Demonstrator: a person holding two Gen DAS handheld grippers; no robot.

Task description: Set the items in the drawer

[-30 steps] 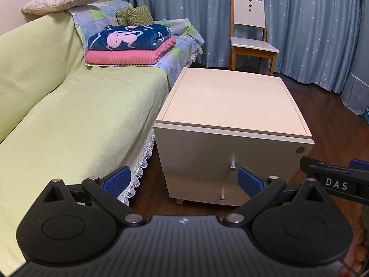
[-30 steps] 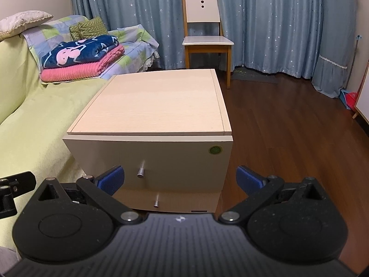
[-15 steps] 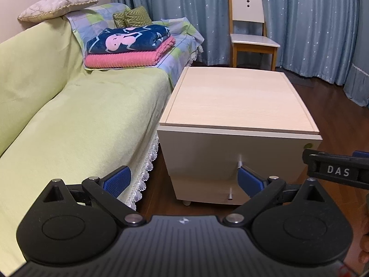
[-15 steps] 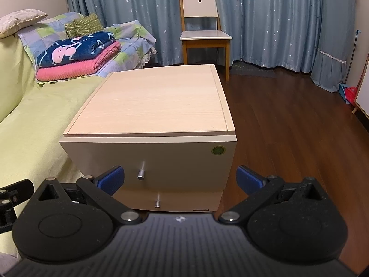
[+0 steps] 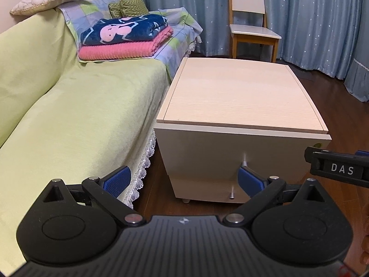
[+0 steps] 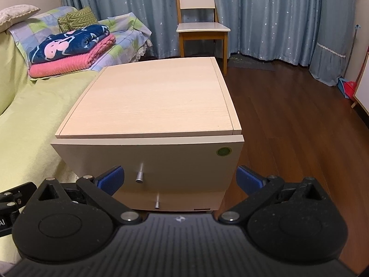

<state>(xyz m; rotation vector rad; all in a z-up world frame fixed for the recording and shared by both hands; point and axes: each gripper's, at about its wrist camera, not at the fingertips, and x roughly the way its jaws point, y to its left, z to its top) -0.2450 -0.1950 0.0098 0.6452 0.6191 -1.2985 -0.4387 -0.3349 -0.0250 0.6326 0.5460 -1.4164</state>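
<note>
**Drawer cabinet closed, both grippers empty in front of it**

The low cream-white drawer cabinet with a pale wood-grain top (image 6: 150, 106) stands on the dark wooden floor (image 6: 288, 124), its left side just beside the sofa under a light green cover (image 5: 76, 115); both drawer fronts sit flush. The upper drawer's short silver peg handle (image 6: 139, 175) and the lower drawer's silver peg handle (image 6: 157, 203) project forward; a round green sticker (image 6: 223, 151) marks the upper right corner of the front.

Right gripper (image 6: 180, 179): blue-padded fingers spread wide, nothing between them; the cabinet front lies straight ahead, apart from the pads; the upper handle falls inside the gap, nearer the left pad (image 6: 110, 180); no contact.

Left gripper (image 5: 183, 181): likewise wide apart and empty; it faces the cabinet's front left corner, and the upper handle (image 5: 244, 159) shows just above the right pad (image 5: 250, 181); the lower handle (image 5: 231, 192) is near that pad too.

Folded navy and pink blankets (image 5: 124, 37) lie at the sofa's far end; a white wooden chair (image 6: 198, 11) stands before blue star-print curtains (image 6: 265, 11). No loose items are visible on the cabinet top.
</note>
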